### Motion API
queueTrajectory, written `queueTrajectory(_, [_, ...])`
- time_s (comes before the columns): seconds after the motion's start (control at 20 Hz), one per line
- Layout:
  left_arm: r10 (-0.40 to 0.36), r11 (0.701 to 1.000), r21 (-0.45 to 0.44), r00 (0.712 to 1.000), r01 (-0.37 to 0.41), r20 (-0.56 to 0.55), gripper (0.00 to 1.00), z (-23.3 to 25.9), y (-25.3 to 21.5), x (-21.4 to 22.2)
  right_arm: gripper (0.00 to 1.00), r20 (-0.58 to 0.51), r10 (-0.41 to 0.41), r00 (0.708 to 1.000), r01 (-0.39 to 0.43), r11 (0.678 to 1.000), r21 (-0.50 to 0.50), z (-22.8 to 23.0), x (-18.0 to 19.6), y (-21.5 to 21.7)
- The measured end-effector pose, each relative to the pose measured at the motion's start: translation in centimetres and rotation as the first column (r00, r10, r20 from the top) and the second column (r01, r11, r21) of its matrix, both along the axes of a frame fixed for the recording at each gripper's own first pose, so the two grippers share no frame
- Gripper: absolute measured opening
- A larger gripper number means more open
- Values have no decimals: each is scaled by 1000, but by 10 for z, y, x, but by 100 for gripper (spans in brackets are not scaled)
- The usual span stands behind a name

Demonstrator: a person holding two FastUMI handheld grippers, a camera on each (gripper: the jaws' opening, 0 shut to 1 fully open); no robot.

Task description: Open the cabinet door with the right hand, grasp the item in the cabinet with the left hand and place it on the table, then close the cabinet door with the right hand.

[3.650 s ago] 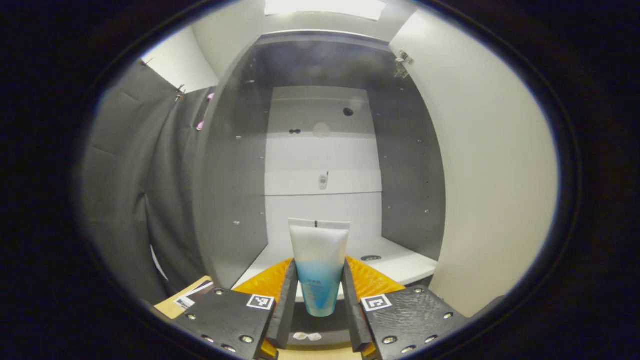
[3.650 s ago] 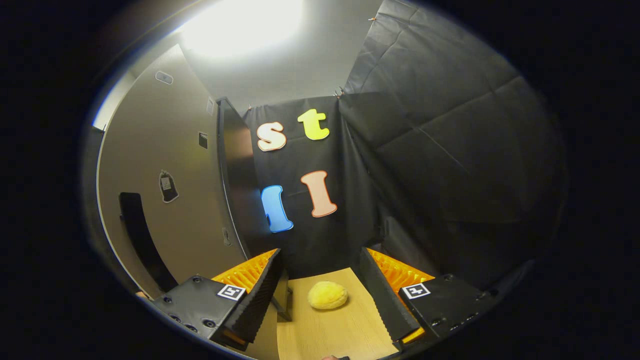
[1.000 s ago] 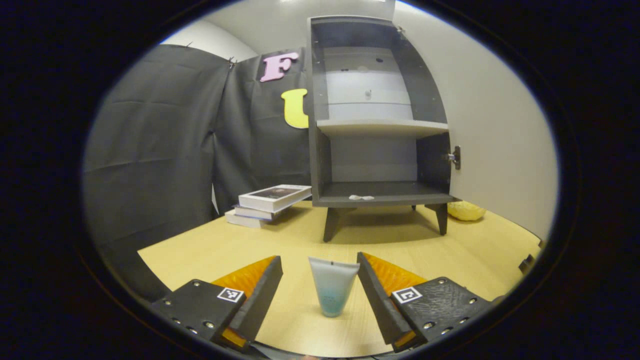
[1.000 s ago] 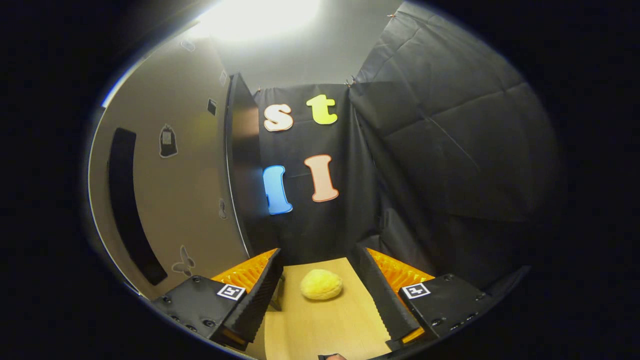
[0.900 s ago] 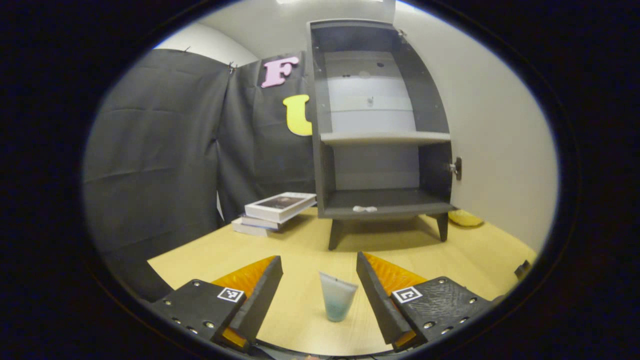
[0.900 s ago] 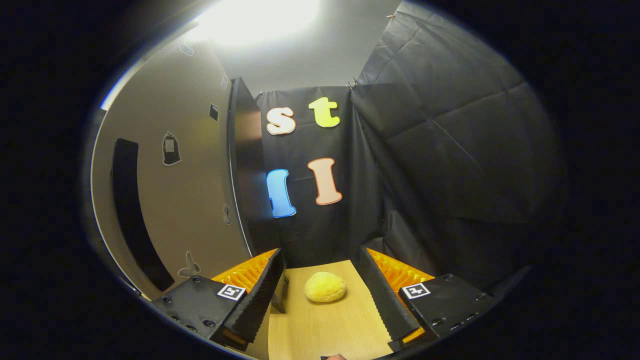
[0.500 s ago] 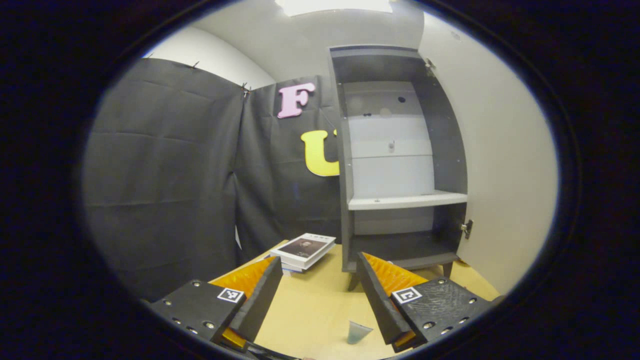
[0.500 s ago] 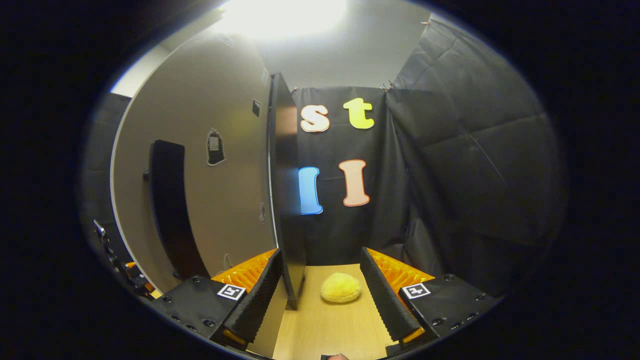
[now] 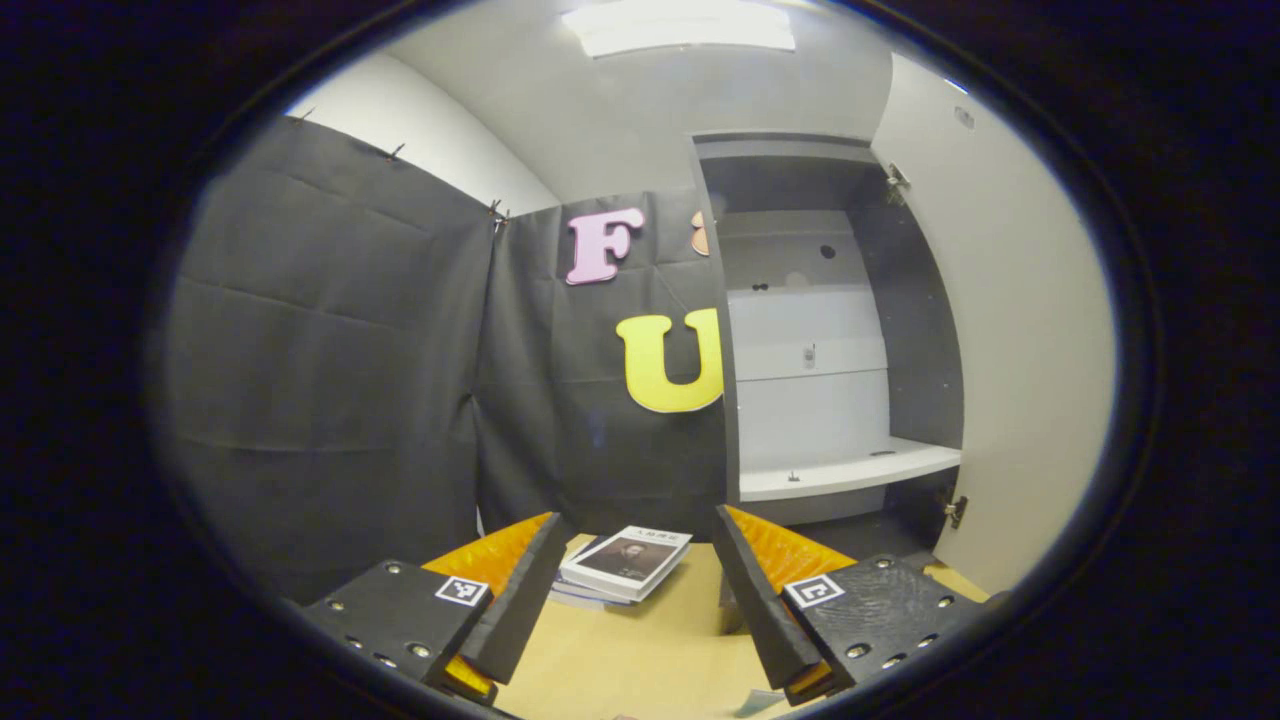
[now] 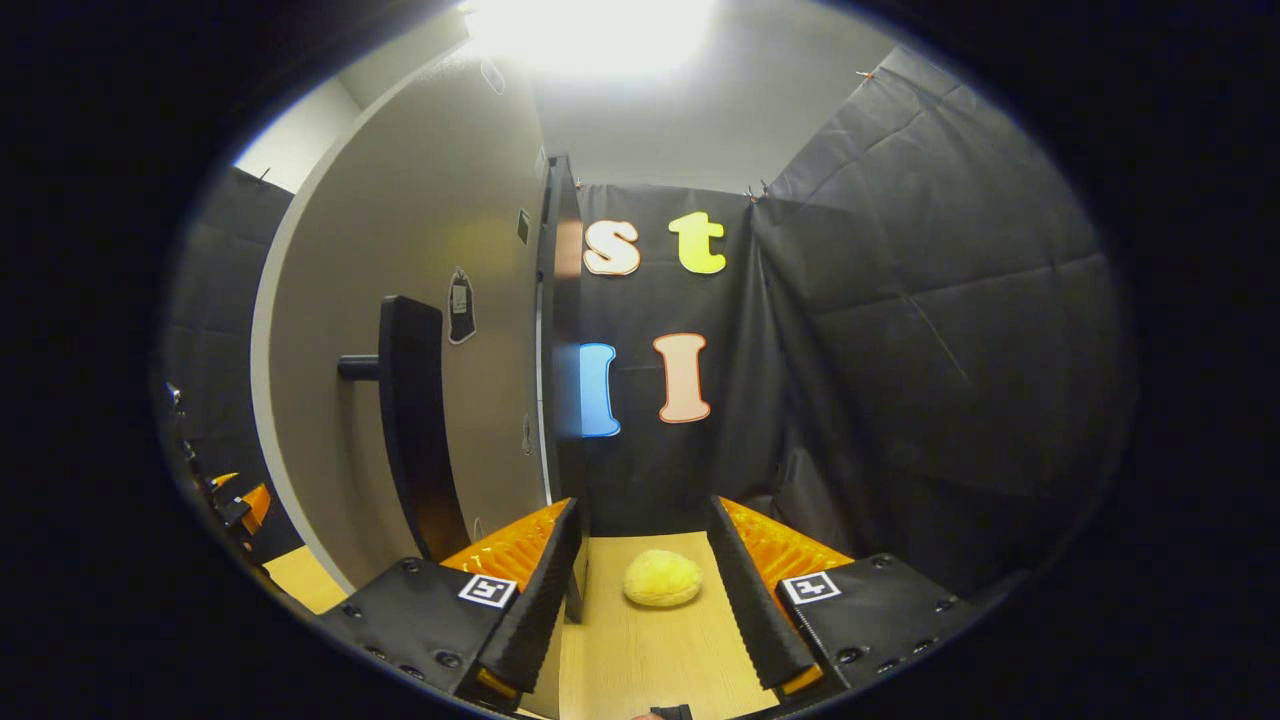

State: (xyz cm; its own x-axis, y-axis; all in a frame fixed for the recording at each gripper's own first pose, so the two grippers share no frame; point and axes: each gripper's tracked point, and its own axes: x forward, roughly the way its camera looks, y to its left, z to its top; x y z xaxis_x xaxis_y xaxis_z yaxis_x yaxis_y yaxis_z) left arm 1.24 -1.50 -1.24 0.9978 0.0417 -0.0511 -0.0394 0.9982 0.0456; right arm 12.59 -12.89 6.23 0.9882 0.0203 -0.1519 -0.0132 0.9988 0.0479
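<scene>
My L gripper is spread apart w/ nothing between the fingers, held above the table. The tube, the item from the cabinet, is down at the very bottom edge of the left gripper view, on the table just below my right-hand finger; only a sliver shows, can't tell if it's upright or lying. Past the fingers: stack of books on the table, top one w/ a dark cover pic. Beyond that to the right, the cabinet, open, dark sides, pale back panel, one light shelf across it w/ nothing on it. Cabinet door is swung out wide on the right, hinge visible low on its inner face.

My R gripper is also apart, clamped on nothing, low over the table. Between its fingers but farther off, a yellow sponge lies on the wood, not touched. Door in the right gripper view stands just left of my left-hand finger, outer face toward me, its long dark handle sticking out near that finger; door edge runs vertical just beside the fingertip, can't tell if touching. Far left edge of the right gripper view: part of the other gripper.
</scene>
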Motion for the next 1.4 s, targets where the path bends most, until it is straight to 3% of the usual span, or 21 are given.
queueTrajectory(0.05, [-9, 1000, -3, 1000, 9, -8, 92, -5, 5, 2, 81, -6, -6, 1000, 6, 1000, -5, 0, -2, 5])
queueTrajectory(0.1, [-15, 1000, -9, 1000, 15, -13, 92, -8, 8, 5, 74, -8, -6, 1000, 6, 1000, -8, 1, -4, 12])
queueTrajectory(0.2, [-31, 999, -28, 999, 31, -25, 92, -17, 14, 11, 74, -13, 8, 1000, -8, 1000, -6, 3, -4, 30])
queueTrajectory(0.25, [-39, 999, -34, 999, 38, -29, 92, -21, 18, 14, 81, -11, 18, 1000, -18, 1000, 0, 3, -6, 42])
queueTrajectory(0.95, [-45, 998, -41, 997, 43, -57, 89, -36, 84, 33, 81, -10, 99, 995, -97, 992, 80, 2, -3, 160])
queueTrajectory(1.0, [-43, 998, -41, 997, 40, -59, 89, -37, 88, 33, 74, -6, 110, 994, -109, 990, 86, 3, 1, 169])
queueTrajectory(1.05, [-40, 998, -42, 997, 38, -62, 89, -38, 93, 33, 81, -2, 123, 992, -122, 988, 95, 5, 4, 179])
queueTrajectory(1.15, [-32, 999, -40, 997, 29, -66, 89, -39, 101, 31, 76, 16, 148, 989, -149, 982, 116, 8, 13, 193])
queueTrajectory(1.25, [-19, 999, -41, 997, 16, -71, 89, -41, 111, 29, 85, 36, 178, 983, -182, 972, 151, 13, 23, 210])
queueTrajectory(1.3, [-13, 999, -43, 997, 9, -75, 89, -42, 116, 27, 78, 40, 196, 980, -200, 966, 164, 14, 29, 220])
queueTrajectory(1.35, [-5, 999, -42, 997, 1, -81, 89, -44, 122, 25, 85, 39, 216, 976, -220, 960, 176, 12, 33, 232])
queueTrajectory(1.4, [3, 999, -40, 996, -6, -85, 89, -45, 128, 24, 84, 40, 238, 971, -241, 953, 185, 11, 39, 243])
